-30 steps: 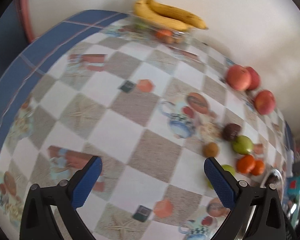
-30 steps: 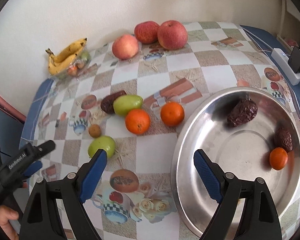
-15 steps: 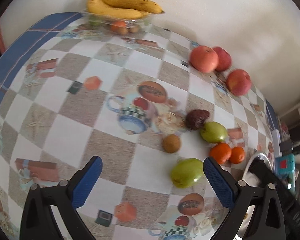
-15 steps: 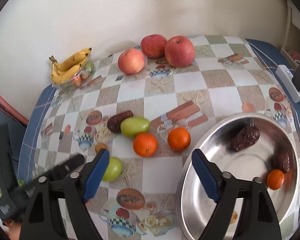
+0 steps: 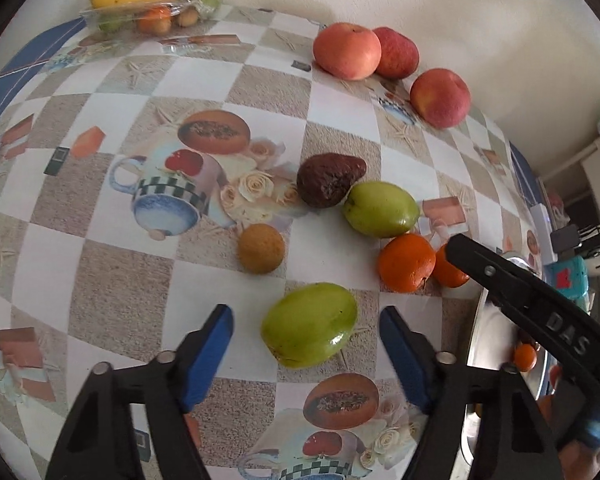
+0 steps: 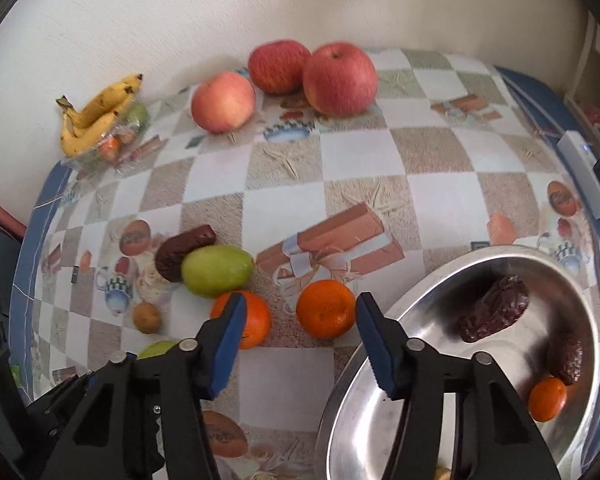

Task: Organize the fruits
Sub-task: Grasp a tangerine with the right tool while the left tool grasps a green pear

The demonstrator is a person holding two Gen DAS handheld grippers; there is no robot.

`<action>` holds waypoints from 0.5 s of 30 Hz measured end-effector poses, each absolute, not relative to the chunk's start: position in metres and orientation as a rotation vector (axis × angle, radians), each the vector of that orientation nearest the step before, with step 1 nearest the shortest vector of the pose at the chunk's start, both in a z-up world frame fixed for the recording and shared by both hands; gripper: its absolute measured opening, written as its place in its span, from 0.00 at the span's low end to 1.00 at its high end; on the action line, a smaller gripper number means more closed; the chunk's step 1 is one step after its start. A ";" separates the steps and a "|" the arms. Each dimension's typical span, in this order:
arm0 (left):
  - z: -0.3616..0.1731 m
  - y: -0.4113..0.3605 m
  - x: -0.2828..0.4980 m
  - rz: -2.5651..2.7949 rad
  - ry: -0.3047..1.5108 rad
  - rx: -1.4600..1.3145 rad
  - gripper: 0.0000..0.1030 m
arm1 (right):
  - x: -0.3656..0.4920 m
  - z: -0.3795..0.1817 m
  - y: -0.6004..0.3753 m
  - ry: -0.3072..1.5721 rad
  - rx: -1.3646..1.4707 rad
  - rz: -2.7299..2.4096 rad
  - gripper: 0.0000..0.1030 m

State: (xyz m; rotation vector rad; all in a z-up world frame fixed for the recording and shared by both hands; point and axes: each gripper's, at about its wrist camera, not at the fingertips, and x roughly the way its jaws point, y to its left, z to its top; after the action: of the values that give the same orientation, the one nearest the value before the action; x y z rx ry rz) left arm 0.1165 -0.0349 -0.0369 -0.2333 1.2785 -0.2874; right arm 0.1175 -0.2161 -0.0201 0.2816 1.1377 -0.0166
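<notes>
Fruits lie scattered over a checked surface (image 6: 360, 160) set against a white wall (image 6: 180, 20). Counted: three apples (image 6: 339, 78) in a row near the wall; two green fruits, one (image 5: 310, 325) between the left gripper's (image 5: 306, 334) fingers and one (image 5: 381, 209) further in; two loose oranges, one (image 6: 326, 309) between the right gripper's (image 6: 298, 322) fingers and the other (image 6: 254, 320) just beside it, partly behind the left finger; one dark date (image 5: 329, 178) touching the far green fruit; one small brown round fruit (image 5: 261, 248). A bunch of bananas (image 6: 100, 114) sits on a clear tray (image 6: 112, 148) of small fruits at the far left corner; their number is too blurred to count.

A steel bowl (image 6: 380, 400) at the near right holds two dates (image 6: 494, 308) and one small orange (image 6: 547, 398).

Both grippers' fingers stand apart, clamped on nothing. The left pair flanks the near green fruit with a gap on each side; the right pair frames its orange, apparently without touching it. The right gripper's black body crosses the left wrist view over the bowl's rim.

Open room: the middle of the surface between the apples and the fruit cluster is bare, as is the left side towards the blue border (image 5: 4, 80). The bowl's near half is free. On the right edge a white power strip (image 6: 584, 172) lies near the bowl.
</notes>
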 end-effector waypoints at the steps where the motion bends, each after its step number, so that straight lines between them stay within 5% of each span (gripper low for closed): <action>1: -0.038 -0.036 0.116 -0.290 1.283 -0.230 0.66 | 0.119 -0.023 -0.217 1.141 0.278 -0.023 0.54; 3: -0.040 -0.038 0.116 -0.299 1.288 -0.233 0.51 | 0.120 -0.025 -0.217 1.143 0.268 -0.034 0.48; 15: -0.036 -0.027 0.118 -0.271 1.274 -0.271 0.50 | 0.123 -0.030 -0.210 1.137 0.162 -0.094 0.35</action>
State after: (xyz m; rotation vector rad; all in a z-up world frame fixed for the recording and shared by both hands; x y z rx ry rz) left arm 0.1183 -0.0270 -0.0361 -0.2710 1.2736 -0.2710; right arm 0.1227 -0.2102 -0.0299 0.1618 1.1373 -0.0945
